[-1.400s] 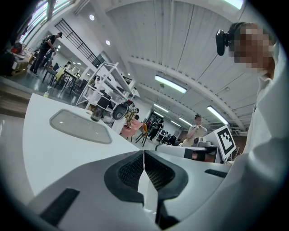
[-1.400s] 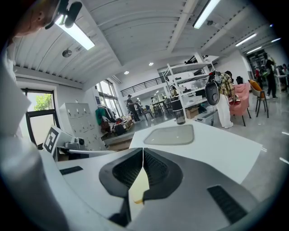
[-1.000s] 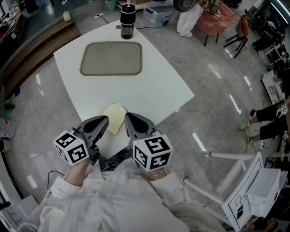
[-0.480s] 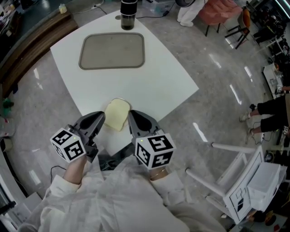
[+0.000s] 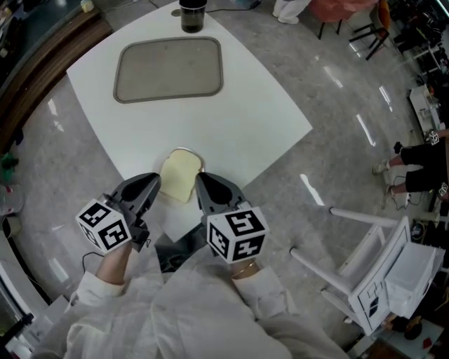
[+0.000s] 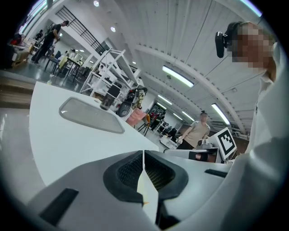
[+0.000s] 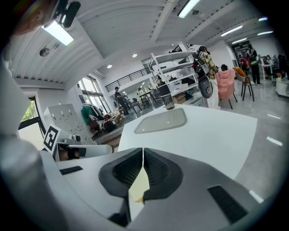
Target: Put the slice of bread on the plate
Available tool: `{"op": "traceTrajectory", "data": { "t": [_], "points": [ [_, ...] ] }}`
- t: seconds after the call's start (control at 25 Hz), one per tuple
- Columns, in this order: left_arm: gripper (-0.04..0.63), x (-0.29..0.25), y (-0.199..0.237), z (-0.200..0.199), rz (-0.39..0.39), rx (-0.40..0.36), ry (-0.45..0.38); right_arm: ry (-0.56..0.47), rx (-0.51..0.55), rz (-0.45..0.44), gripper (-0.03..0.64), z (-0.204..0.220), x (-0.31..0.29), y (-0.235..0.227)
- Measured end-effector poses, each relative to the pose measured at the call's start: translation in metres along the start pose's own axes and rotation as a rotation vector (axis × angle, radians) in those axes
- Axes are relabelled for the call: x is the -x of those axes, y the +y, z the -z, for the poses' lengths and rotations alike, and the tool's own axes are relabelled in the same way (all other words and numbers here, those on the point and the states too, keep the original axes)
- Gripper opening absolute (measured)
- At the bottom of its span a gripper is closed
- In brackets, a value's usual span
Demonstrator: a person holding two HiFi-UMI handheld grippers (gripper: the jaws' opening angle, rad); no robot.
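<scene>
Head view. Only markings legible: black-and-white square patterns on the cube of each gripper; no words can be read. White desk [image 5: 245, 119] set cornerwise to the camera. Grey rectangular plate [image 5: 168, 68] lies toward the far corner, bare. Dark bottle [image 5: 191, 15] stands at the far corner, just beyond the plate's far edge. Slice of bread [image 5: 179, 175] sits over the near corner of the desk, well apart from the plate. Left gripper [image 5: 153, 186] meets the slice at its left edge, right gripper [image 5: 201, 184] at its right edge. Cannot tell from here whether the slice rests on the desk or is lifted clear. White sleeves fill the lower frame.

Left gripper view. One square marker visible at right, on the other gripper's cube; pattern only, no text. Left gripper [image 6: 143, 155] clenched: jaw tips meet in a thin line, and a pale wedge of the slice of bread [image 6: 146, 189] is pinched between the ribbed pads, a fleck of brown crust at its lower end. Beyond, the desk [image 6: 54, 135] runs out to the plate [image 6: 90, 115] and the bottle [image 6: 106, 103] behind it.

Right gripper view. Marker pattern again at left, unreadable as text. Right gripper [image 7: 143, 153] likewise clenched, tips together, with the cream slice of bread [image 7: 139, 185] gripped between the pads, crust showing at the bottom. Plate [image 7: 161, 122] lies ahead on the desk [image 7: 212, 131], bottle [image 7: 168, 100] upright at its far edge.
</scene>
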State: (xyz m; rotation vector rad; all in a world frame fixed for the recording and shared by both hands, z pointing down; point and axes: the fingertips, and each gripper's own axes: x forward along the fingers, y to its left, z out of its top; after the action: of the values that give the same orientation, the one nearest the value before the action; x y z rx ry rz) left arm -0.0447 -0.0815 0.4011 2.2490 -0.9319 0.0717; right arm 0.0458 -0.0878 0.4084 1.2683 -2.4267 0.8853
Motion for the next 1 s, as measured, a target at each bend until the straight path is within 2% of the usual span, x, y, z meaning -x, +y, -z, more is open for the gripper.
{"op": "traceTrajectory", "data": {
  "t": [0.4, 0.8, 1.0],
  "points": [
    [0.012, -0.011, 0.032, 0.017, -0.017, 0.05, 0.066, 0.079, -0.039, 0.017, 0.015, 0.028, -0.015, -0.017],
    [0.012, -0.015, 0.051, 0.033, -0.043, 0.063, 0.123, 0.14, -0.103, 0.04, 0.017, 0.054, -0.027, -0.027],
    [0.014, -0.017, 0.068, 0.031, -0.125, 0.036, 0.101, 0.156, -0.116, 0.05, 0.017, 0.063, -0.026, -0.035]
  ]
}}
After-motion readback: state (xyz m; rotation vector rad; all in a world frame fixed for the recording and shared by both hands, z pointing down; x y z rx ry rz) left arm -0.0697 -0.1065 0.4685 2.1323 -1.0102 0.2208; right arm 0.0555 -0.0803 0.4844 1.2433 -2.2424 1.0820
